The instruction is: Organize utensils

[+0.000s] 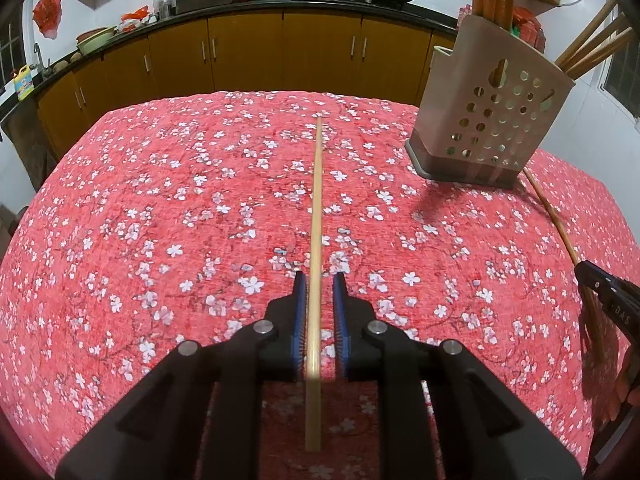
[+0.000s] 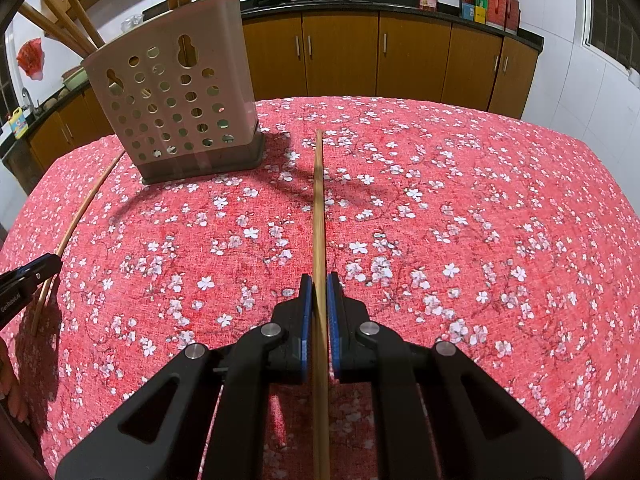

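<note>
Left wrist view shows my left jaws (image 1: 320, 280) standing slightly apart around a pale chopstick (image 1: 317, 208), pads not clearly pressing; it could slip out. My right jaws (image 2: 319, 282) are clamped on a darker chopstick (image 2: 319, 208). Both sticks point past the holder (image 2: 176, 112), one to each side of it. Swinging them toward it could knock it or the chopsticks already inside.

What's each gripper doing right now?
Left gripper: jaws slightly apart around a pale wooden chopstick, grip uncertain.
Right gripper: shut on a darker wooden chopstick.
</note>
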A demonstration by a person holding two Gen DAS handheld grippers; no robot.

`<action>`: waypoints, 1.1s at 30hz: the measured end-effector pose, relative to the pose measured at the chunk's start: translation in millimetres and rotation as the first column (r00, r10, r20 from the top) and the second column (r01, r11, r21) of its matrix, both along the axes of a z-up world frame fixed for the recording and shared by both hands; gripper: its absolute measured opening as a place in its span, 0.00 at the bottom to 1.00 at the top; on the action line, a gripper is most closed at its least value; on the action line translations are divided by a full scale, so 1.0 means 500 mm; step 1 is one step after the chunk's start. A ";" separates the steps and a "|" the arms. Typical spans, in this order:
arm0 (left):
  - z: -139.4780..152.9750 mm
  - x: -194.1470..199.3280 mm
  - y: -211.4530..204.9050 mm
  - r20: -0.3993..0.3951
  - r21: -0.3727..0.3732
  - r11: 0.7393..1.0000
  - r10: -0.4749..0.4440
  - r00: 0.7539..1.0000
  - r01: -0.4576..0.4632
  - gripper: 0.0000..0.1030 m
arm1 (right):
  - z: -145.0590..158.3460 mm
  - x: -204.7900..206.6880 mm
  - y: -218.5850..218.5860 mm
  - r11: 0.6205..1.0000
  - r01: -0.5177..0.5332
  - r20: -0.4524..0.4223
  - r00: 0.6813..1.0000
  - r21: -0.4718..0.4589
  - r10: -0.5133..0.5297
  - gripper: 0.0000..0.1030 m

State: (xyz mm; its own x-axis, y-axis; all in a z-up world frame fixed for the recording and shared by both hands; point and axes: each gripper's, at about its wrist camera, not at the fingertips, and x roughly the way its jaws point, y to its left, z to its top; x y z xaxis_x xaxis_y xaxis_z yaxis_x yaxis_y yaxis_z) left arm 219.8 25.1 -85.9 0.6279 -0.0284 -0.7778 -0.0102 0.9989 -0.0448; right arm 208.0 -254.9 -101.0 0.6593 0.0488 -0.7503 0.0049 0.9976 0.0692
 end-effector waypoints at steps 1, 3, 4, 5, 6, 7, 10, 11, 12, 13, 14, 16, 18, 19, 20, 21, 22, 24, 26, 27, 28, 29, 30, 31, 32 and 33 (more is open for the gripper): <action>0.000 0.000 0.000 0.000 0.000 1.000 0.001 1.000 -0.001 0.16 | 0.000 0.000 0.000 1.000 0.000 0.000 1.000 0.000 0.000 0.09; 0.000 0.000 0.000 0.000 -0.005 1.000 0.002 1.000 -0.002 0.16 | 0.000 0.000 -0.001 1.000 0.000 0.000 1.000 0.005 0.000 0.09; 0.001 -0.001 0.000 0.000 -0.007 1.000 0.000 1.000 0.000 0.16 | 0.000 -0.001 -0.002 1.000 0.001 0.000 1.000 0.009 -0.001 0.09; 0.001 -0.001 0.002 -0.001 -0.007 1.000 -0.002 1.000 0.002 0.16 | 0.000 -0.003 -0.003 1.000 0.002 0.000 1.000 0.014 -0.002 0.09; 0.001 -0.005 0.000 -0.001 -0.002 1.000 -0.004 1.000 0.004 0.16 | 0.000 -0.005 -0.004 1.000 0.002 -0.001 1.000 0.017 -0.002 0.09; 0.001 -0.008 0.000 -0.001 0.001 1.000 -0.004 1.000 0.004 0.16 | 0.000 -0.008 -0.004 1.000 0.004 -0.003 1.000 0.018 -0.004 0.09; 0.001 -0.021 -0.002 -0.002 0.005 1.000 -0.006 1.000 0.006 0.16 | 0.001 -0.012 -0.004 1.000 0.004 -0.003 1.000 0.023 -0.004 0.09; 0.001 -0.023 -0.004 -0.002 0.008 1.000 -0.007 1.000 0.007 0.16 | 0.001 -0.014 -0.004 1.000 0.004 -0.003 1.000 0.025 -0.004 0.09; 0.002 -0.025 -0.005 -0.003 0.010 1.000 -0.008 1.000 0.008 0.16 | 0.002 -0.014 -0.004 1.000 0.004 -0.003 1.000 0.027 -0.004 0.09; 0.002 -0.026 -0.004 -0.003 0.011 1.000 -0.009 1.000 0.009 0.16 | 0.002 -0.015 -0.004 1.000 0.005 -0.003 1.000 0.028 -0.004 0.09; 0.002 -0.027 -0.004 -0.003 0.012 1.000 -0.010 1.000 0.010 0.16 | 0.003 -0.015 -0.003 1.000 0.005 -0.003 1.000 0.029 -0.005 0.09; 0.003 -0.027 -0.003 -0.004 0.012 1.000 -0.011 1.000 0.011 0.16 | 0.004 -0.018 -0.004 1.000 0.005 -0.003 1.000 0.030 -0.005 0.09; 0.003 -0.027 -0.003 -0.004 0.012 1.000 -0.011 1.000 0.011 0.16 | 0.004 -0.017 -0.004 1.000 0.005 -0.003 1.000 0.029 -0.005 0.09; 0.004 -0.027 -0.003 -0.004 0.012 1.000 -0.011 1.000 0.011 0.14 | 0.004 -0.017 -0.004 1.000 0.005 -0.003 1.000 0.029 -0.005 0.09; 0.004 -0.027 -0.003 -0.004 0.012 1.000 -0.011 1.000 0.011 0.13 | 0.004 -0.017 -0.005 1.000 0.005 -0.003 1.000 0.029 -0.005 0.09; 0.004 -0.027 -0.002 -0.003 0.014 1.000 -0.010 1.000 0.010 0.11 | 0.004 -0.018 -0.005 0.999 0.005 -0.002 1.000 0.031 -0.005 0.08; 0.004 -0.026 -0.002 -0.004 0.019 1.000 -0.010 1.000 0.010 0.07 | 0.005 -0.018 -0.005 1.000 0.003 -0.002 1.000 0.030 -0.002 0.08; 0.008 -0.029 0.005 -0.018 0.003 1.000 -0.020 1.000 0.020 0.07 | 0.008 -0.023 -0.006 1.000 -0.004 -0.001 1.000 0.020 0.004 0.08; 0.018 -0.030 0.014 -0.016 -0.013 1.000 -0.019 1.000 0.018 0.07 | 0.024 -0.036 -0.011 0.999 -0.004 0.027 1.000 0.032 0.003 0.08; 0.030 -0.035 0.018 -0.001 -0.014 1.000 -0.017 1.000 0.017 0.07 | 0.035 -0.041 -0.015 0.999 -0.001 0.042 0.999 0.035 0.000 0.08; 0.039 -0.039 0.023 0.009 -0.015 1.000 -0.018 1.000 0.018 0.07 | 0.048 -0.049 -0.021 0.999 0.003 0.063 0.998 0.040 -0.006 0.08; 0.053 -0.044 0.027 0.024 -0.021 1.000 -0.020 1.000 0.020 0.07 | 0.066 -0.056 -0.027 0.999 0.009 0.090 0.996 0.048 -0.014 0.08; 0.061 -0.046 0.029 0.033 -0.024 0.999 -0.021 0.999 0.022 0.07 | 0.078 -0.061 -0.031 0.999 0.013 0.106 0.994 0.052 -0.018 0.08; 0.075 -0.051 0.031 0.050 -0.025 0.999 -0.023 0.998 0.024 0.07 | 0.090 -0.065 -0.033 0.998 0.016 0.122 0.992 0.055 -0.022 0.08; 0.090 -0.055 0.032 0.068 -0.025 0.999 -0.026 0.997 0.028 0.07 | 0.102 -0.069 -0.035 0.998 0.017 0.138 0.990 0.056 -0.024 0.08; 0.099 -0.057 0.033 0.079 -0.026 0.999 -0.029 0.996 0.031 0.07 | 0.118 -0.075 -0.039 0.998 0.018 0.159 0.987 0.055 -0.026 0.08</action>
State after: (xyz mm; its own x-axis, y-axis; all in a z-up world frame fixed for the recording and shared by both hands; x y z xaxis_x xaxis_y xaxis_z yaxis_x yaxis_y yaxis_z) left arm 191.4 41.3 -36.7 0.6854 -0.0681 -0.7250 0.0239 0.9972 -0.0711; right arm 170.6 -274.3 -42.1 0.7719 0.0701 -0.6319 0.0114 0.9922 0.1240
